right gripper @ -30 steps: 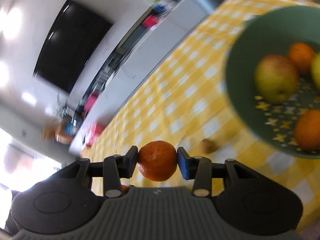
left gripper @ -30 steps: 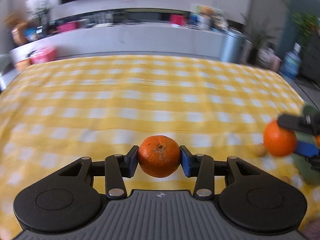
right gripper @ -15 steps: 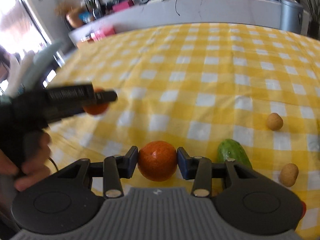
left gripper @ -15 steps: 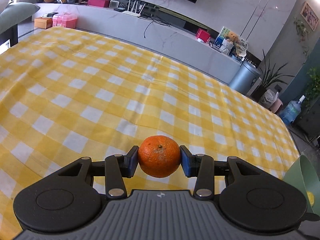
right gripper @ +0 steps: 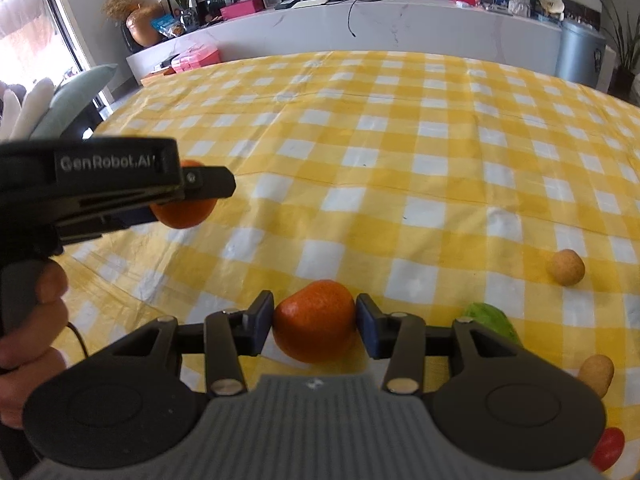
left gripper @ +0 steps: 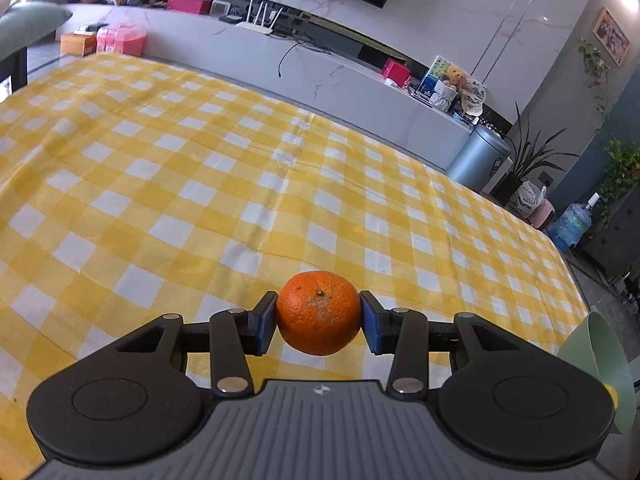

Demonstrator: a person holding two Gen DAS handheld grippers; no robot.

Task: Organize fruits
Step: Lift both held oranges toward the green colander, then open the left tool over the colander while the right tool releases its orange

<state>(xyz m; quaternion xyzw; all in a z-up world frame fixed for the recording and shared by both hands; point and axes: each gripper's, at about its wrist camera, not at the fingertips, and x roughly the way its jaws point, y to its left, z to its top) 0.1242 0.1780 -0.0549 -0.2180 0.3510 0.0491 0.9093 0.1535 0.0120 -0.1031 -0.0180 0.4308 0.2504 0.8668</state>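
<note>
Tangerine [left gripper: 318,312] sits pinched between the blue pads [left gripper: 266,322] of my left gripper [left gripper: 319,322], stem end facing my camera, lifted clear above the yellow checked tablecloth [left gripper: 200,184]. That cloth is my landmark: the fruit hangs over its near part, and at the cloth's near right corner the pale green rim of a bowl [left gripper: 600,364] pokes in beside my housing.

My right gripper [right gripper: 315,326] has a second tangerine [right gripper: 314,320] between its pads [right gripper: 366,330]; both pads lie against its sides, so I read that as a pinch, though whether the fruit also rests on the cloth I cannot tell. From this side I see my left gripper [right gripper: 192,190] over the cloth's left part with its orange fruit half hidden behind the black finger, and a hand [right gripper: 32,336] wrapped around its handle.

On the cloth to the right of my right jaws lie a green vegetable [right gripper: 494,320], partly hidden behind my housing, two small tan round things [right gripper: 565,267] [right gripper: 598,372], and, at the near right edge, something small and red [right gripper: 608,448].
</note>
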